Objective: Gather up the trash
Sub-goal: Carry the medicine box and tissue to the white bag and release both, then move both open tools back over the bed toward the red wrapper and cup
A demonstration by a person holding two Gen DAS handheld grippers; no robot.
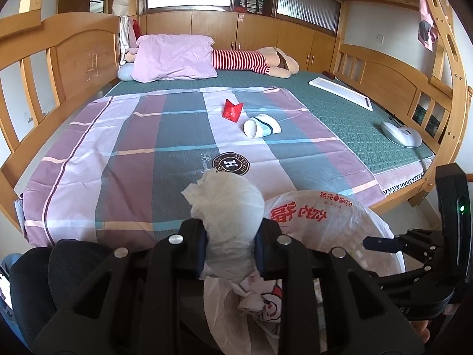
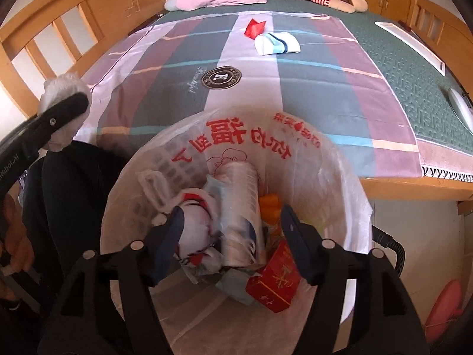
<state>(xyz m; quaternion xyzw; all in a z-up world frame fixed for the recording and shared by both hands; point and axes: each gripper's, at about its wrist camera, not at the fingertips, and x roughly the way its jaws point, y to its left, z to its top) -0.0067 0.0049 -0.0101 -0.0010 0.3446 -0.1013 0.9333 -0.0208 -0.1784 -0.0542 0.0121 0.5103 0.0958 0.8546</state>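
My left gripper [image 1: 230, 251] is shut on a crumpled white tissue wad [image 1: 229, 207], held just left of the trash bin lined with a white plastic bag [image 1: 319, 222]. In the right wrist view the wad [image 2: 63, 91] and the left gripper's finger [image 2: 63, 109] show at the far left. My right gripper [image 2: 232, 236] is open and empty above the bin's bag [image 2: 242, 130], which holds a red box [image 2: 275, 284], plastic wrappers and an orange item. A red wrapper [image 1: 232, 110] and a white paper cup [image 1: 261, 125] lie on the bed sheet.
The bed has a plaid sheet [image 1: 147, 148], a pink pillow [image 1: 174, 57] and a striped plush toy [image 1: 254, 60] at the far end. A white mouse-like device [image 1: 400, 133] and a white board [image 1: 340, 90] lie at the right. Wooden rails [image 1: 59, 68] flank the bed.
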